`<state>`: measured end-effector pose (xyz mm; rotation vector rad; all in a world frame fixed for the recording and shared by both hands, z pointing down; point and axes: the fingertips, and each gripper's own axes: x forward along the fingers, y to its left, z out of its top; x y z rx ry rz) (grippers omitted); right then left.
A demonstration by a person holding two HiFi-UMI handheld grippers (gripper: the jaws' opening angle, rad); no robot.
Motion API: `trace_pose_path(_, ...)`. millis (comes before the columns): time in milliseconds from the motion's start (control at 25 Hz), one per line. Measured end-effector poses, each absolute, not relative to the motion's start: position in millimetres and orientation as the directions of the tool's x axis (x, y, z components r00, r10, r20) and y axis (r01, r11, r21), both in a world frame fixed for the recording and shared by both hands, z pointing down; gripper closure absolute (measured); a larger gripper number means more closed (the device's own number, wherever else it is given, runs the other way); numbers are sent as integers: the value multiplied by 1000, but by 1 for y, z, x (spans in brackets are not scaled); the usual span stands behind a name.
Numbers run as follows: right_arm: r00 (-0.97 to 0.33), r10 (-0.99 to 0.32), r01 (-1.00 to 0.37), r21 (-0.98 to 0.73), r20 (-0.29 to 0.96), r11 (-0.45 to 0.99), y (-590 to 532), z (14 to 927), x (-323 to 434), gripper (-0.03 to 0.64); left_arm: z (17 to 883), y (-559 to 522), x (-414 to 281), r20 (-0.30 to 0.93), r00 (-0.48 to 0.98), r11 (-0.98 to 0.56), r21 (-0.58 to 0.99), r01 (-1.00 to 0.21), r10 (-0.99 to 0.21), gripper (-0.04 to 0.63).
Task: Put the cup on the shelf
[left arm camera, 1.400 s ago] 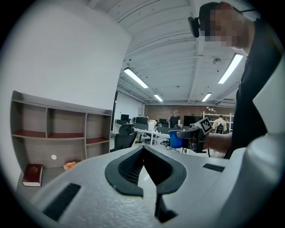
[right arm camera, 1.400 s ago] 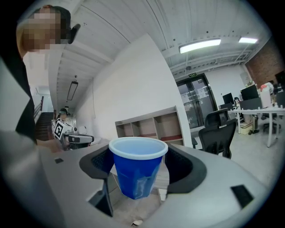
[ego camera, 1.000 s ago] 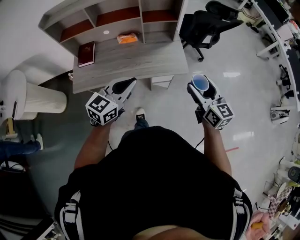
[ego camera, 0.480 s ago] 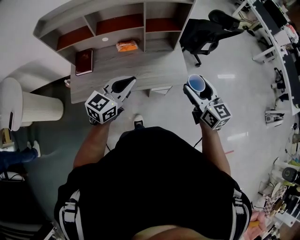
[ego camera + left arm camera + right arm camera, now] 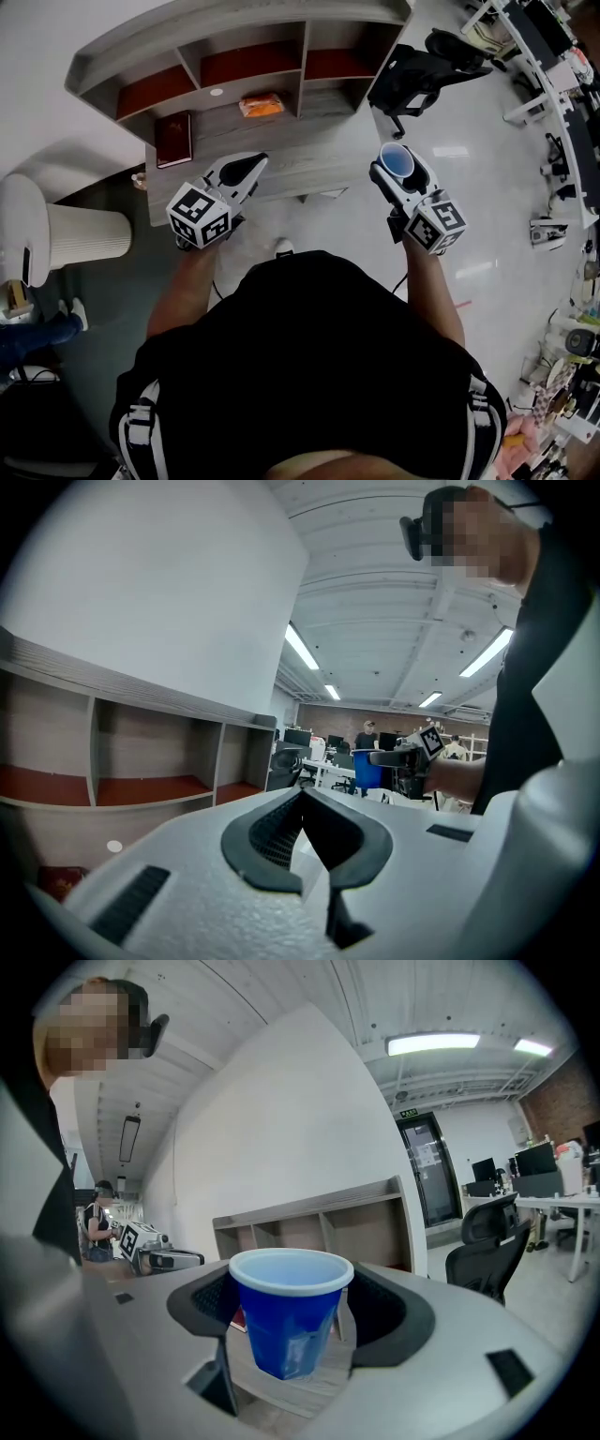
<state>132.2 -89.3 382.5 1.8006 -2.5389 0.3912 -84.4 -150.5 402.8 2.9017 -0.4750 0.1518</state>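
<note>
My right gripper (image 5: 399,171) has its jaws pinching the blue cup (image 5: 287,1324) by its sides, upright, mouth up, hanging just off the right near corner of the worktop (image 5: 314,150). The shelf (image 5: 192,33) lies far and to the left of the cup, and its right-hand compartment is the closest opening, so I judge the move to be forward and leftward with the cup kept level. My left gripper (image 5: 249,166) hovers over the worktop's near edge, jaws pressed together on nothing, well apart from the cup.
</note>
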Motion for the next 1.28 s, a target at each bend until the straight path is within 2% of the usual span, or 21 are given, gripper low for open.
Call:
trace_pose_path(720, -331, -922, -936, -195, 203, 293, -173, 392, 83, 270, 432, -225, -135, 131, 948, -919, 241, -313, -289, 578)
trace_pose_path(1280, -353, -916, -933, -153, 193, 327, -179, 397, 83, 270, 428, -214, -126, 120, 945, -919, 224, -325, -305, 578)
